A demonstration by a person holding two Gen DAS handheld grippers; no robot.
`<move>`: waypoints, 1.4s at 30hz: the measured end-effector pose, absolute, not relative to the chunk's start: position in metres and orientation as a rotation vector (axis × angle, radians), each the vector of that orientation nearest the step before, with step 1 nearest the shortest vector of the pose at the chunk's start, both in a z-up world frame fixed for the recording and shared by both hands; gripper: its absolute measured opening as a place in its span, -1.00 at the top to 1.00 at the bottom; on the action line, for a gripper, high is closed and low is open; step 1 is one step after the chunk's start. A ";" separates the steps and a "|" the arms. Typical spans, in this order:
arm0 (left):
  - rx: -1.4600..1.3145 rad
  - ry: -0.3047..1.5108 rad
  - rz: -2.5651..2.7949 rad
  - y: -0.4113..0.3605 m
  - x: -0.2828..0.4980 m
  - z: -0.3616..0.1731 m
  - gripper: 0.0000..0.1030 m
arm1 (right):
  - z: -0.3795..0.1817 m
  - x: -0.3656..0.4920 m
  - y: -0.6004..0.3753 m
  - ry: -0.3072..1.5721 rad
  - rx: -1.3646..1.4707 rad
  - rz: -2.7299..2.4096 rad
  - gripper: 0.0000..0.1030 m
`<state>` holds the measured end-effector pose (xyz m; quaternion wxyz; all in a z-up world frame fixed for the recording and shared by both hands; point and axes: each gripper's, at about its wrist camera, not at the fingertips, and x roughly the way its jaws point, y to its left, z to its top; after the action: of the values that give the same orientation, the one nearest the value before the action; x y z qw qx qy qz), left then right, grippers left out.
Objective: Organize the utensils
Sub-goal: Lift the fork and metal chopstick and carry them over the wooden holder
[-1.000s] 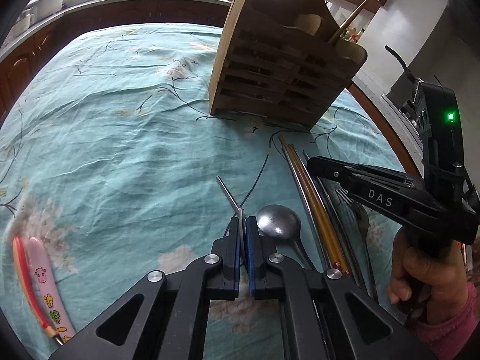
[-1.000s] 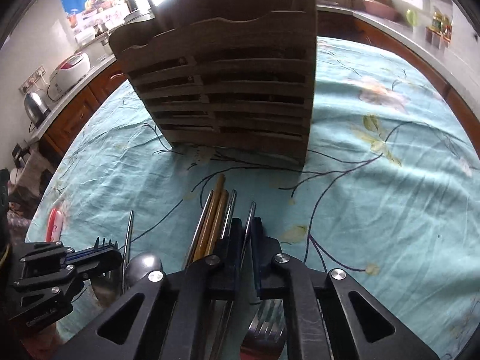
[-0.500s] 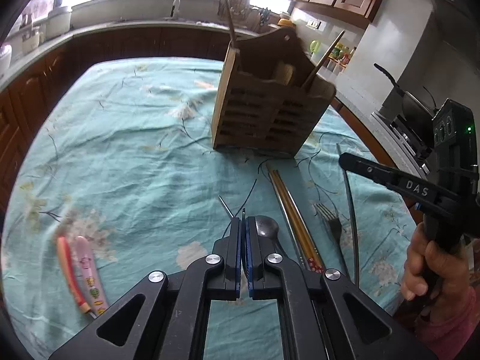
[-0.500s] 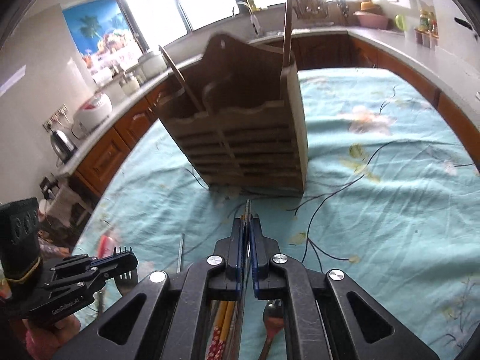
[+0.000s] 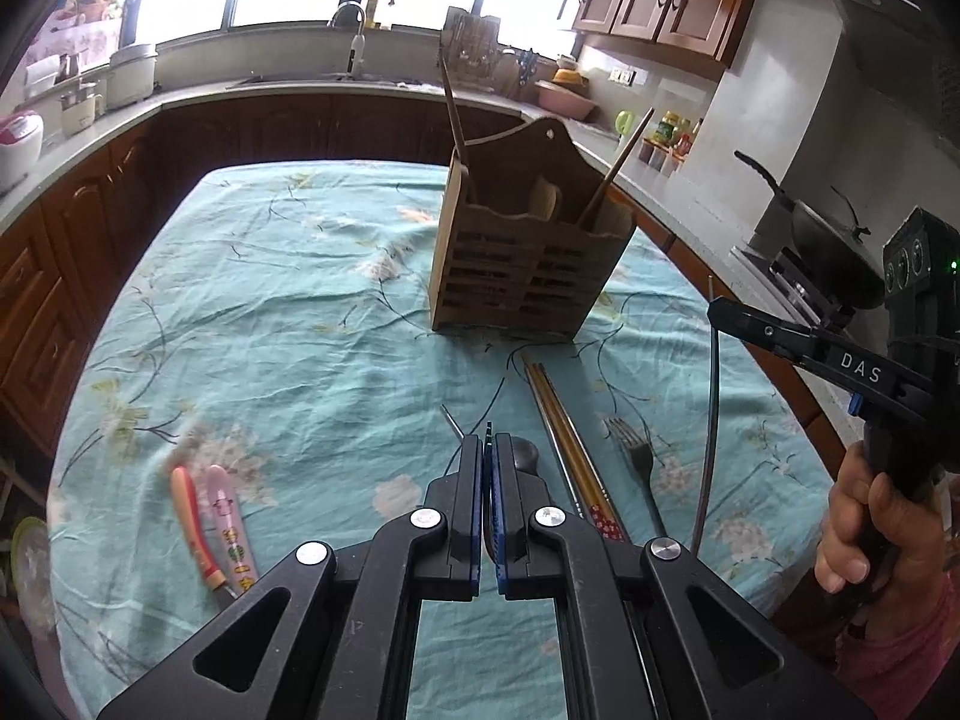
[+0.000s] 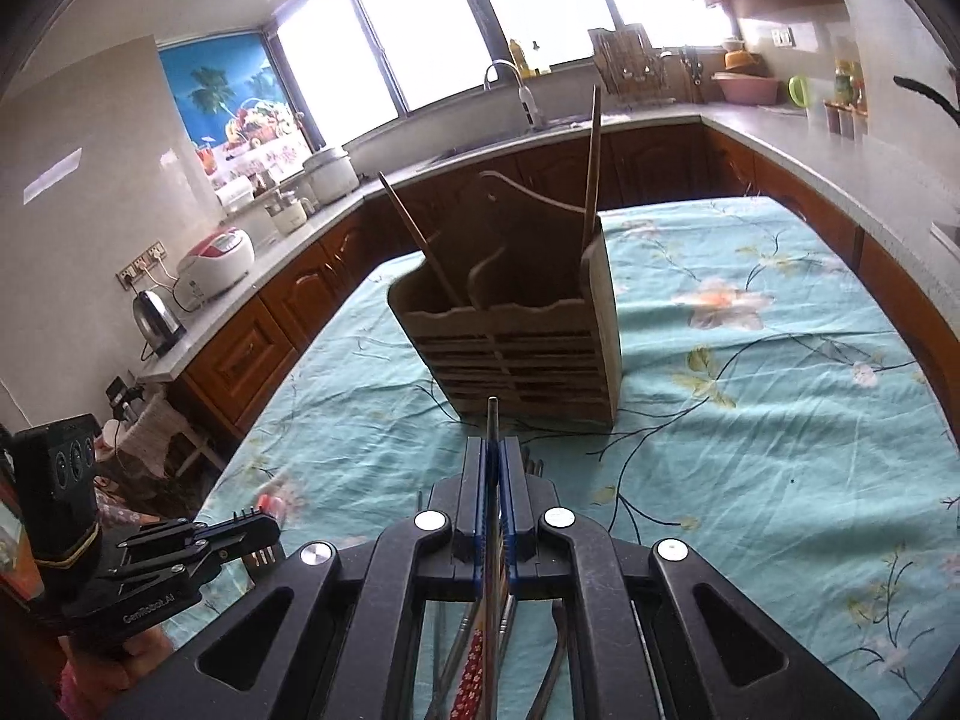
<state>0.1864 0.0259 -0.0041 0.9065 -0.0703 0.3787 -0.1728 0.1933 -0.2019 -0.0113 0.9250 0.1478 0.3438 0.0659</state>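
Observation:
A slatted wooden utensil holder (image 5: 528, 264) (image 6: 516, 354) stands upright on the teal tablecloth, with wooden sticks and a spoon inside. My left gripper (image 5: 487, 441) (image 6: 273, 528) is shut on a fork, whose tines poke out just past the tips. My right gripper (image 6: 492, 444) (image 5: 714, 307) is shut on a thin metal chopstick (image 5: 708, 420) that hangs clear of the table; its end (image 6: 492, 405) sticks out toward the holder. Both grippers are above the table, short of the holder. On the cloth lie a chopstick pair (image 5: 564, 438), a second fork (image 5: 633, 450), a half-hidden spoon (image 5: 525, 456) and a thin metal stick (image 5: 451, 420).
Two small utensils with pink and orange handles (image 5: 210, 516) lie at the near left of the table. A person's hand (image 5: 864, 516) holds the right gripper. Dark wooden counters ring the table, and a wok (image 5: 822, 240) sits on the stove at right.
Both grippers have risen and drawn back from the table, still shut on what they hold. The metal chopstick came up off the cloth with the right gripper. The holder now looks farther off.

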 end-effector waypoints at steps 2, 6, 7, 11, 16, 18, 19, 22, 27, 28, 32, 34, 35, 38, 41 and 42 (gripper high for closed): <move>-0.140 0.761 -0.352 0.029 0.178 0.002 0.98 | -0.007 0.188 -0.202 0.688 0.308 0.135 0.92; -0.131 0.718 -0.334 0.032 0.163 0.012 0.98 | -0.001 0.179 -0.204 0.657 0.320 0.137 0.92; -0.136 0.706 -0.330 0.033 0.159 0.015 0.98 | 0.001 0.177 -0.204 0.649 0.321 0.136 0.92; -0.163 0.668 -0.320 0.041 0.150 0.023 0.98 | 0.005 0.166 -0.209 0.614 0.337 0.133 0.92; -0.208 0.628 -0.294 0.052 0.144 0.031 0.98 | 0.009 0.157 -0.218 0.577 0.357 0.116 0.92; -0.224 0.615 -0.285 0.056 0.144 0.033 0.98 | 0.012 0.153 -0.222 0.555 0.369 0.114 0.92; -0.236 0.608 -0.280 0.059 0.144 0.035 0.98 | 0.013 0.152 -0.223 0.547 0.369 0.106 0.92; -0.259 0.595 -0.275 0.065 0.146 0.037 0.98 | 0.019 0.148 -0.226 0.519 0.380 0.098 0.92; -0.273 0.584 -0.270 0.069 0.151 0.039 0.98 | 0.026 0.145 -0.229 0.491 0.383 0.090 0.92; -0.277 0.582 -0.269 0.070 0.153 0.039 0.98 | 0.027 0.146 -0.229 0.487 0.384 0.090 0.92; -0.289 0.572 -0.262 0.075 0.160 0.041 0.98 | 0.030 0.147 -0.230 0.473 0.383 0.086 0.93; -0.300 0.561 -0.258 0.077 0.164 0.044 0.98 | 0.031 0.148 -0.231 0.466 0.384 0.087 0.92; -0.302 0.557 -0.258 0.077 0.164 0.045 0.98 | 0.032 0.149 -0.231 0.463 0.384 0.087 0.93; -0.312 0.536 -0.251 0.079 0.171 0.051 0.98 | 0.034 0.152 -0.231 0.453 0.380 0.089 0.93; -0.317 0.521 -0.247 0.081 0.178 0.054 0.98 | 0.038 0.156 -0.232 0.441 0.382 0.091 0.93; -0.319 0.515 -0.245 0.081 0.182 0.055 0.98 | 0.039 0.157 -0.232 0.436 0.382 0.090 0.93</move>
<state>0.1824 0.0807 0.0554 0.9471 -0.1567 0.2529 -0.1202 0.1571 -0.2323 0.0393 0.9573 0.1884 0.2148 0.0446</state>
